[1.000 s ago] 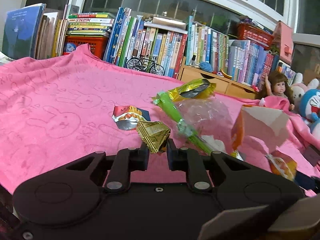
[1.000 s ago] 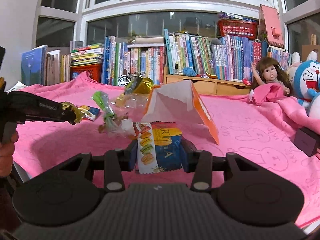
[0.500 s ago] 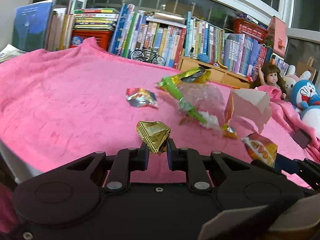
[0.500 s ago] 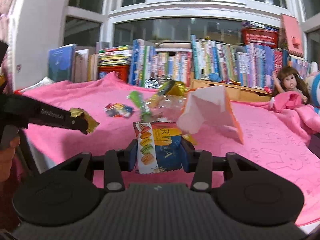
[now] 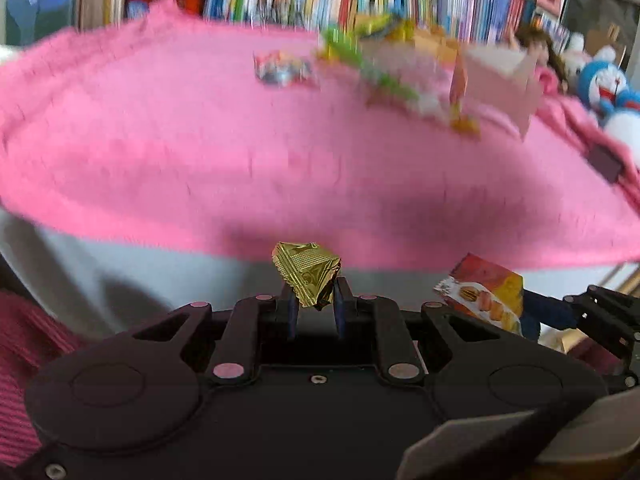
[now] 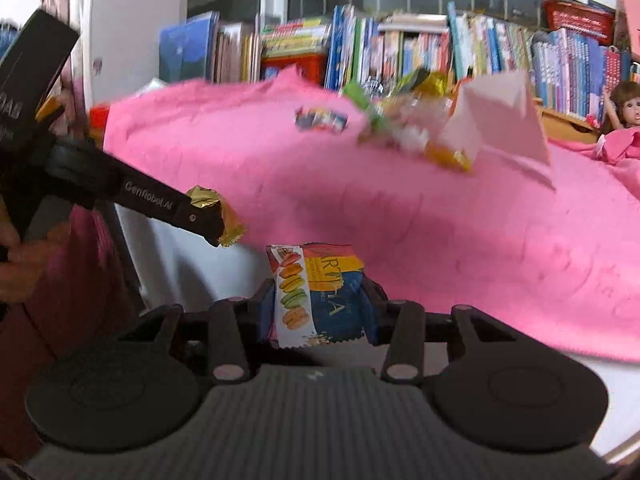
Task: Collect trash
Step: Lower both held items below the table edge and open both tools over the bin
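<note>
Change: we see both grippers pulled back off the pink blanket (image 5: 200, 140) since a second ago; they now hang past its front edge, and the trash pile sits farther away and blurred.
Left gripper (image 5: 314, 308): clamped on the gold foil wrapper (image 5: 306, 274); both fingers touch it, only a narrow gap, filled by the foil.
Left gripper, right wrist view: the black finger (image 6: 160, 204) reaches in from the left, and the crumpled foil (image 6: 224, 216) sticks out past its tip.
Right gripper (image 6: 320, 308): closed on the macaron snack packet (image 6: 316, 292); the packet stands upright between the fingers, which are spread about the packet's width.
Same packet, left wrist view: it shows at lower right (image 5: 484, 292), held by the right gripper's dark fingers (image 5: 548, 312), just beside the left gripper.
Held trash location: both pieces are in the air, in front of the blanket edge, over the white side of the bed or table (image 5: 120, 252); we cannot tell which.
Left on blanket: a small colourful wrapper (image 6: 320, 119), a green and clear plastic wrapper (image 6: 372, 120), a yellow wrapper scrap (image 6: 448, 158), and an open orange-and-white paper bag (image 6: 496, 120), all near each other at the far side.
Background: a row of books (image 6: 400, 48) and a doll (image 6: 624, 108) at right.
Person: a hand (image 6: 16, 264) grips the left tool at the left edge.
</note>
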Demonstrator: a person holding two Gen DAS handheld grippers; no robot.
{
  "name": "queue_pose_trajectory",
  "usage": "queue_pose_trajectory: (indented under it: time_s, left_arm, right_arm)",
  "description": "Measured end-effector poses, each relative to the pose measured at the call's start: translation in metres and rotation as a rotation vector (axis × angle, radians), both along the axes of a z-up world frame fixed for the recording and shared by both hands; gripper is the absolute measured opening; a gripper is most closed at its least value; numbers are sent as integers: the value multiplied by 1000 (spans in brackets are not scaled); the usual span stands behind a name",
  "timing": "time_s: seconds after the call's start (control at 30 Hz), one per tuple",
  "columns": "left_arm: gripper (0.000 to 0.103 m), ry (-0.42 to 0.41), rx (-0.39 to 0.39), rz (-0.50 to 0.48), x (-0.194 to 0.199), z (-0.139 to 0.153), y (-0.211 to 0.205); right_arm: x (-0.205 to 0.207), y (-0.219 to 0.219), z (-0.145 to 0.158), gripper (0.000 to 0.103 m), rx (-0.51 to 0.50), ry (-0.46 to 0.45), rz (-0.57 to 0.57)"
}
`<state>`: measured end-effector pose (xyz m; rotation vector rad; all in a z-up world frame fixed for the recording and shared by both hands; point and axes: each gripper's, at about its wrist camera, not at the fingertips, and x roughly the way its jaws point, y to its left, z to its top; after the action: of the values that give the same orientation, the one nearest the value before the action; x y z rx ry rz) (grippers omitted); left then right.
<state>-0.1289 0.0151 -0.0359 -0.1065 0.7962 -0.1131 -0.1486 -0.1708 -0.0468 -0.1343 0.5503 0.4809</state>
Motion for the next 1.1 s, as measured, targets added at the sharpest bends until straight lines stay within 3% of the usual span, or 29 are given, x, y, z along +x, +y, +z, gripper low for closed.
queue_pose_trajectory:
  time_s: [0.27, 0.47, 0.77, 1.1]
  left_arm:
    - [18, 234, 43, -39, 16, -60, -3]
    - [18, 384, 25, -34, 26, -101, 2]
    - [20, 470, 56, -15, 38, -132, 8]
    - [22, 472, 51, -24, 45, -127, 5]
  right_arm:
    - [21, 3, -41, 51, -2, 244, 33]
    - [36, 5, -70, 51, -35, 386, 70]
    - [53, 20, -106, 51, -50, 532, 116]
    - [65, 23, -100, 57, -45, 528, 118]
